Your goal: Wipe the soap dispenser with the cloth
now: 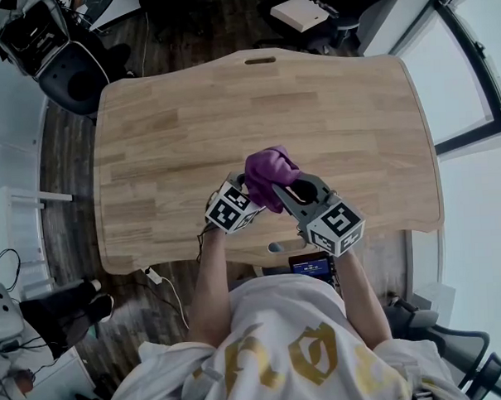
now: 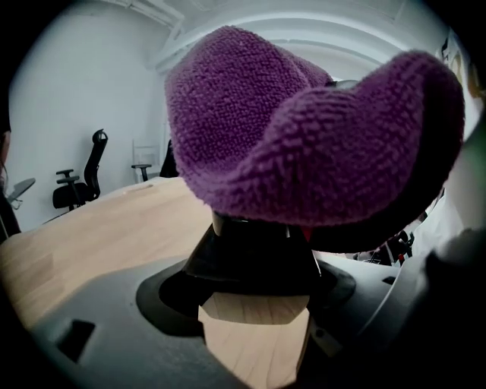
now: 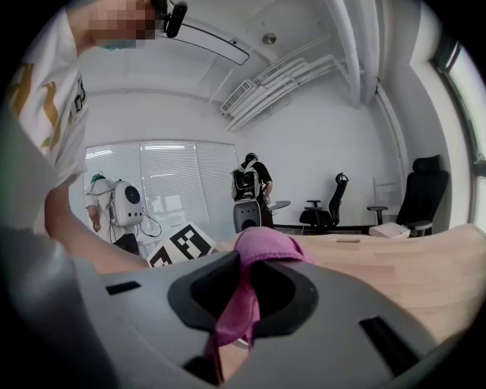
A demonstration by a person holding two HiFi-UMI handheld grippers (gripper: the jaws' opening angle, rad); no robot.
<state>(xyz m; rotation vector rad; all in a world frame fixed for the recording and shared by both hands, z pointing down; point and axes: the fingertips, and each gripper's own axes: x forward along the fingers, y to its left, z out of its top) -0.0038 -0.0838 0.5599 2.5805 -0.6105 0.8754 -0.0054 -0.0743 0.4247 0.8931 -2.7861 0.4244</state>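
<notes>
A purple cloth (image 1: 270, 176) is bunched up over the wooden table (image 1: 173, 140) near its front edge, between my two grippers. My left gripper (image 1: 244, 187) comes in from the left. Between its jaws the left gripper view shows a black flared part of the soap dispenser (image 2: 258, 254), with the cloth (image 2: 304, 129) draped over its top. The left gripper (image 2: 257, 308) looks shut on the dispenser. In the head view the dispenser is hidden under the cloth. My right gripper (image 1: 288, 190) comes from the right, and in its own view the gripper (image 3: 241, 300) is shut on a fold of the cloth (image 3: 258, 251).
A small device with a lit screen (image 1: 313, 267) sits at the table's front edge below the grippers. Office chairs (image 1: 71, 74) and a white box (image 1: 300, 13) stand beyond the far side. Two people with backpacks (image 3: 250, 190) stand in the room behind.
</notes>
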